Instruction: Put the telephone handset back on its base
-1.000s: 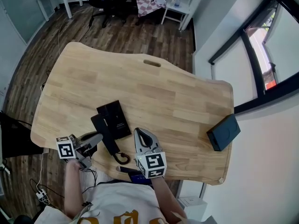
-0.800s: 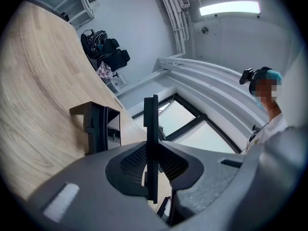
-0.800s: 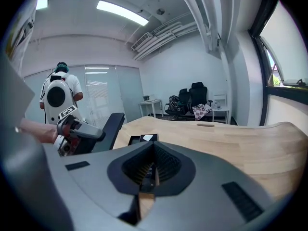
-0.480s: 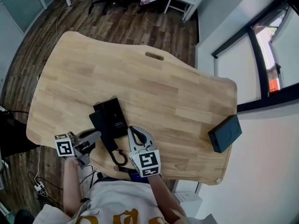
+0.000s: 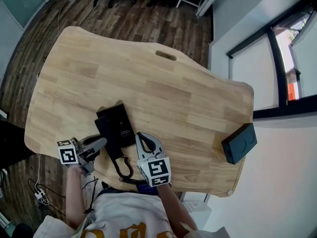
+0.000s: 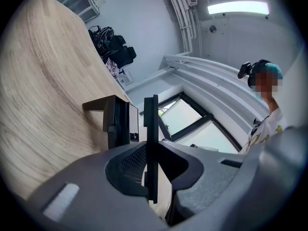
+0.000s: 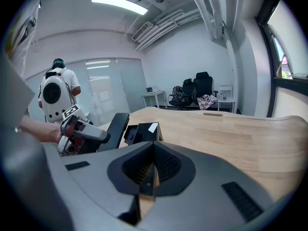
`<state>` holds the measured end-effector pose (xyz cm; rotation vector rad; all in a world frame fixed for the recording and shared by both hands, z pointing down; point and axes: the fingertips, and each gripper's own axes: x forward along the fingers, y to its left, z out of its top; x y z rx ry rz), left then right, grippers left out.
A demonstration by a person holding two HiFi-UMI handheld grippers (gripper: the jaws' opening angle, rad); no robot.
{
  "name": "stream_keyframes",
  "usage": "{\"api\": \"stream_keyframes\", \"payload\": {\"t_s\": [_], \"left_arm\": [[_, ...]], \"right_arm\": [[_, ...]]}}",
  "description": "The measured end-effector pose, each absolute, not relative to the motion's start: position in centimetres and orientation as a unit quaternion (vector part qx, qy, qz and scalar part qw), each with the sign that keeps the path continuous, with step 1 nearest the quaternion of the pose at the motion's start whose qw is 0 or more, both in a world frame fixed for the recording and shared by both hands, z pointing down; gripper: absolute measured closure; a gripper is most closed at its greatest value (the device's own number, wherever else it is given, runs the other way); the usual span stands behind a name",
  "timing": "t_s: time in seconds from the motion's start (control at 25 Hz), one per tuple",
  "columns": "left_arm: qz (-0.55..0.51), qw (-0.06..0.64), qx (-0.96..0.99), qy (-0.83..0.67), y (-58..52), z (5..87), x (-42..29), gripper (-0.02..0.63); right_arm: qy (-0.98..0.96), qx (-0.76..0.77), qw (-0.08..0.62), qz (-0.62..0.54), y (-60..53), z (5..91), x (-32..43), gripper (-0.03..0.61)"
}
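The black telephone base [image 5: 119,122] lies flat near the table's front edge, also visible in the right gripper view [image 7: 142,132] with a white label on it. The slim black handset [image 5: 112,147] runs along the base's left side. My left gripper [image 5: 102,143] is shut on it, and it shows edge-on as a thin dark plate [image 6: 151,119] between the jaws, beside the base [image 6: 118,121]. From the right gripper view the handset [image 7: 114,126] slants up from the left gripper [image 7: 102,137]. My right gripper [image 5: 143,136] is shut with nothing in it [image 7: 147,177], just right of the base.
The phone's cord [image 5: 125,168] curls at the wooden table's [image 5: 148,78] front edge between the grippers. A black box [image 5: 239,143] sits near the right edge. A cable slot [image 5: 166,55] is at the far side. A person [image 7: 58,93] stands in the background.
The right gripper has shifted slightly left toward the phone. The left gripper and handset stay in nearly the same place; the head view has drifted.
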<state>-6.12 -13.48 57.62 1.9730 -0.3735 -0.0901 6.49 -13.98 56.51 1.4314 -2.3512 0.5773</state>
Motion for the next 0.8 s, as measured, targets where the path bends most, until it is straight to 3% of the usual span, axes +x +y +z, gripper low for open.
{"api": "stream_keyframes", "payload": {"t_s": [0.8], "left_arm": [[-0.044, 0.555, 0.816, -0.159, -15.5, 60.9, -6.5, 0.545]], "right_arm": [[-0.822, 0.487, 0.191, 0.224, -15.9, 59.9, 6.3, 0.572]]}}
